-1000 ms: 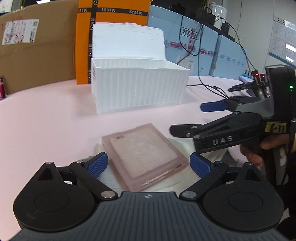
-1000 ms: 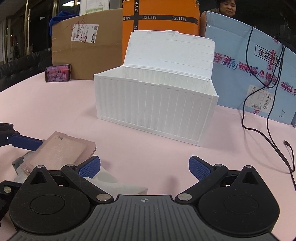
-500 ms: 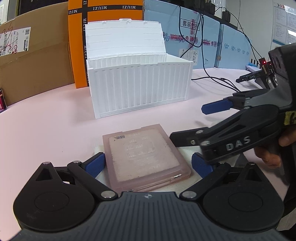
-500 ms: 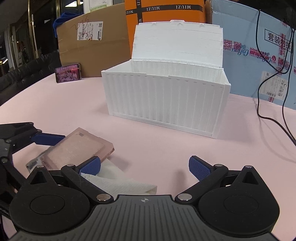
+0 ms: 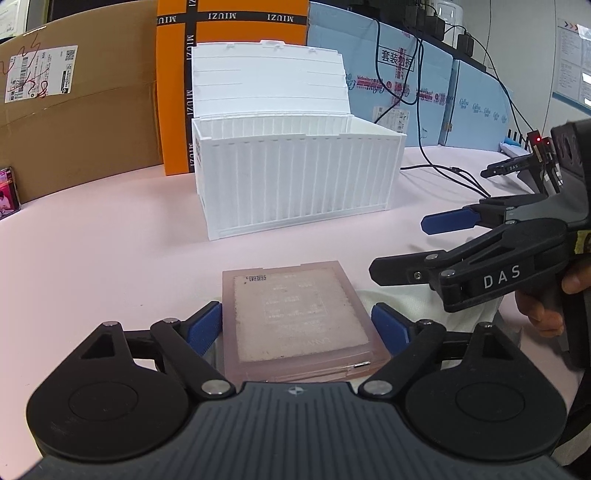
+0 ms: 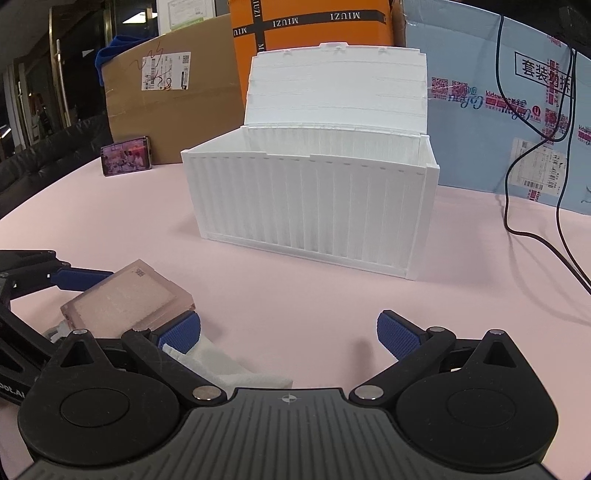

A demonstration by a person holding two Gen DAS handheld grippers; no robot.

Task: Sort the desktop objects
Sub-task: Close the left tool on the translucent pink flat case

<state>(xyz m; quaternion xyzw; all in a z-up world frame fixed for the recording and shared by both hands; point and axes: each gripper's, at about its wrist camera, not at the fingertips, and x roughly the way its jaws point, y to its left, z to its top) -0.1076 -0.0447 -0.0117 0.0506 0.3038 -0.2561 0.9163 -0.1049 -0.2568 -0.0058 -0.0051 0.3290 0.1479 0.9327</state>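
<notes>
A flat, translucent pink case (image 5: 299, 317) lies partly on a white tissue (image 5: 399, 299) on the pink table. My left gripper (image 5: 297, 326) is around it, with a blue pad against each long side, shut on the case. In the right wrist view the pink case (image 6: 125, 299) sits at the lower left with a left-gripper finger (image 6: 81, 277) behind it. My right gripper (image 6: 288, 332) is open and holds nothing; the tissue (image 6: 229, 369) lies under its left finger. In the left wrist view the right gripper (image 5: 413, 243) hovers just right of the case. The open white ribbed bin (image 5: 295, 177) stands beyond.
The white bin (image 6: 314, 199) has its lid raised at the back. Behind it stand a brown carton (image 6: 166, 92), an orange box (image 6: 314, 26) and a blue box (image 6: 498, 110). A phone (image 6: 127, 155) leans at the far left. Black cables (image 6: 517, 221) trail at the right.
My left gripper has moved forward around the pink case and lined up with it, and its fingers have narrowed onto the case's sides. The right gripper has stayed open beside it.
</notes>
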